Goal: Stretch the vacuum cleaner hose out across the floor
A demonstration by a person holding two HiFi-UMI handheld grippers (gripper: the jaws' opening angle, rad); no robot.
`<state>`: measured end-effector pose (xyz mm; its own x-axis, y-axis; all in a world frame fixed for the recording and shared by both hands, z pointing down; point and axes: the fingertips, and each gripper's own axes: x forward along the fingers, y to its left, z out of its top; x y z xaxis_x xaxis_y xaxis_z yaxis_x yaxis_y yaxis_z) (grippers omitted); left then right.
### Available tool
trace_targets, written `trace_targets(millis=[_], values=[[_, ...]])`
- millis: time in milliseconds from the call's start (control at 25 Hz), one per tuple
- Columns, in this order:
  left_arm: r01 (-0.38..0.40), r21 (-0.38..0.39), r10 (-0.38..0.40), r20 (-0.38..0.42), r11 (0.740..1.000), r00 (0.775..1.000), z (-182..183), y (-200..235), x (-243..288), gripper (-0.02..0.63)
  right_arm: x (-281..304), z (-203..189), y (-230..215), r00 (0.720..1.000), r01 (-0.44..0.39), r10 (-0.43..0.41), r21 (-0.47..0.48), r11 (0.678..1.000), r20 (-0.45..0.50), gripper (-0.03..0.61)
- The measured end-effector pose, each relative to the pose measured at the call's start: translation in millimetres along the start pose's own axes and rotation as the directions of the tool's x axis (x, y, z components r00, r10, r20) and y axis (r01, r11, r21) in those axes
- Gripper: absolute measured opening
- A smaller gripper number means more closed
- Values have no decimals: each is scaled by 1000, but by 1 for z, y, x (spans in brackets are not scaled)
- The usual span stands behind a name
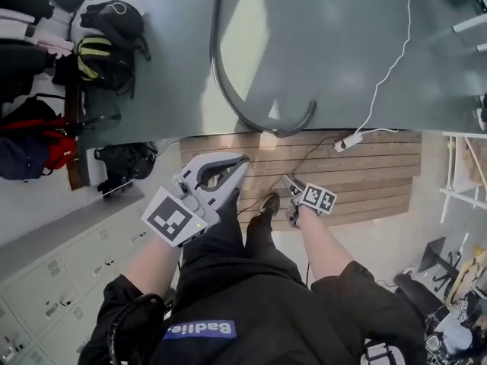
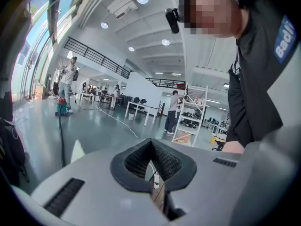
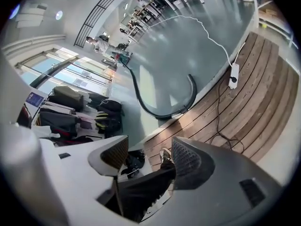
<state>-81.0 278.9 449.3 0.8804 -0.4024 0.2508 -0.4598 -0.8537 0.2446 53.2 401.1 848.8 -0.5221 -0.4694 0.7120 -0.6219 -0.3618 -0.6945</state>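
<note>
The dark grey vacuum hose (image 1: 227, 90) lies on the grey floor, running down from the top edge and hooking back up just before the wooden platform. The right gripper view shows the same hose (image 3: 141, 100) leading to a distant vacuum cleaner (image 3: 123, 58). In the left gripper view the hose (image 2: 61, 140) is a thin line on the floor. My left gripper (image 1: 242, 160) is raised above my legs, its tips (image 2: 151, 142) touching with nothing between them. My right gripper (image 1: 289, 190) hangs above my shoe, jaws open and empty (image 3: 149, 147), well short of the hose.
A white power strip (image 1: 350, 141) and its cable lie across the wooden platform (image 1: 373, 181). Bags (image 1: 106, 44) are piled at the left, grey lockers (image 1: 68, 272) stand at the lower left, and a white rack (image 1: 464, 181) stands at the right. Another person (image 2: 69, 79) stands far off.
</note>
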Motion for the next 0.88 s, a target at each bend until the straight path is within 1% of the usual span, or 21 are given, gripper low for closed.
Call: trace_targets(millis=[80, 160, 280, 440, 520, 640, 760, 800, 880], values=[[-26, 25, 26, -4, 999, 1000, 11, -12, -9, -5, -28, 6, 25, 999, -36, 35, -66, 997, -9, 272], [-28, 30, 27, 19, 999, 999, 20, -29, -16, -5, -52, 15, 50, 998, -68, 65, -169, 983, -25, 272], [-27, 30, 26, 55, 999, 998, 39, -54, -25, -5, -85, 32, 89, 994, -107, 103, -310, 945, -31, 272], [-30, 56, 26, 68, 998, 997, 59, -89, -36, -5, -133, 47, 149, 981, -169, 194, -429, 887, 15, 270], [-25, 70, 20, 74, 997, 997, 67, -106, -41, -5, -159, 53, 187, 964, -210, 264, -499, 841, 39, 270], [-14, 68, 8, 91, 998, 996, 75, -130, -50, -5, -193, 54, 238, 934, -258, 355, -609, 750, 42, 270], [-11, 52, 5, 113, 999, 994, 80, -149, -58, -5, -225, 47, 280, 902, -302, 432, -690, 658, 17, 268], [-9, 37, 5, 121, 999, 993, 81, -153, -61, -5, -236, 44, 292, 890, -315, 455, -710, 630, 9, 260], [0, -9, 1, 135, 1000, 991, 81, -159, -64, -5, -257, 39, 315, 865, -340, 501, -743, 577, -7, 211]])
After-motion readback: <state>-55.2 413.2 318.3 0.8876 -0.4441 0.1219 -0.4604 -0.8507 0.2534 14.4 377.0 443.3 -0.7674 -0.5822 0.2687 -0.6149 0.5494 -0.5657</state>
